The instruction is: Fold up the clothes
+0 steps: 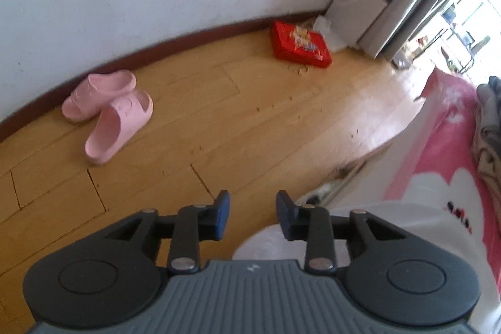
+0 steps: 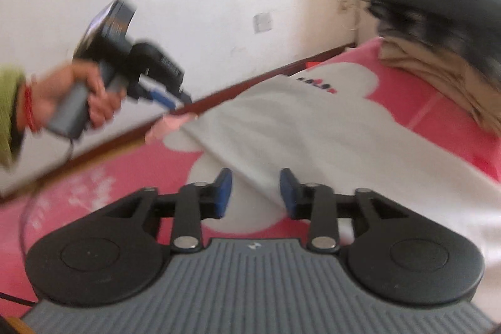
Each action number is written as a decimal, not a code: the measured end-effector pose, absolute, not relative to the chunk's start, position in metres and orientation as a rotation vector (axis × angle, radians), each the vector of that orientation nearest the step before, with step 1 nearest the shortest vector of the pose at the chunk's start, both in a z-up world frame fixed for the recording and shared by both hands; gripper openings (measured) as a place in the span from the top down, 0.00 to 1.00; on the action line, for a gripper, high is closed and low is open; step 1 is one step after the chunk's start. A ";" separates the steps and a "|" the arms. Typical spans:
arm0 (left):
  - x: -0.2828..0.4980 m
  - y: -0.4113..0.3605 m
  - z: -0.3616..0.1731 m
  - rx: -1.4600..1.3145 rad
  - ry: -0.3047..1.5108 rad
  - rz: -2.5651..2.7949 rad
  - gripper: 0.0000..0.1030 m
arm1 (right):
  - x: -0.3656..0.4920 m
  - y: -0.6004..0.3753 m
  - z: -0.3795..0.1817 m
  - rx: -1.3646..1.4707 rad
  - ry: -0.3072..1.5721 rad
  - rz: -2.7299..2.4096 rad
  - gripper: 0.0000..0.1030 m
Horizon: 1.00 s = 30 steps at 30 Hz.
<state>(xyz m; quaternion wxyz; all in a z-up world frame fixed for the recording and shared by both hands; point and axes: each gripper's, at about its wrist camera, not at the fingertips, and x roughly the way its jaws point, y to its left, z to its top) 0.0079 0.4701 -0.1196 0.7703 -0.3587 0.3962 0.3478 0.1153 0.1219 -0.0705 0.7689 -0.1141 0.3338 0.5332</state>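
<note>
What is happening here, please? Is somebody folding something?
A person holds a gripper in each hand over a bed with a pink sheet. A white garment lies spread on it. Both the left gripper and right gripper are open and hold nothing. More clothes are piled farther back.

Left wrist view tilts down over bed edge (image 1: pixel 438 165) toward floor (image 1: pixel 219 121). Right wrist view looks close across the white garment (image 2: pixel 313 140) (shared by both).
</note>
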 end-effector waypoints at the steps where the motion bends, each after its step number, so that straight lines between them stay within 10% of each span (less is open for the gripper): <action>1: 0.008 0.466 -0.114 -0.751 0.847 0.754 0.61 | 0.111 0.113 -0.066 -0.204 0.730 1.145 0.62; 14: 0.108 0.274 -0.022 -0.281 0.689 0.210 0.49 | 0.083 -0.081 -0.030 -0.010 0.732 0.623 0.58; 30: 0.232 0.109 -0.097 0.027 0.752 -0.084 0.48 | 0.298 -0.180 -0.082 0.507 0.887 0.158 0.58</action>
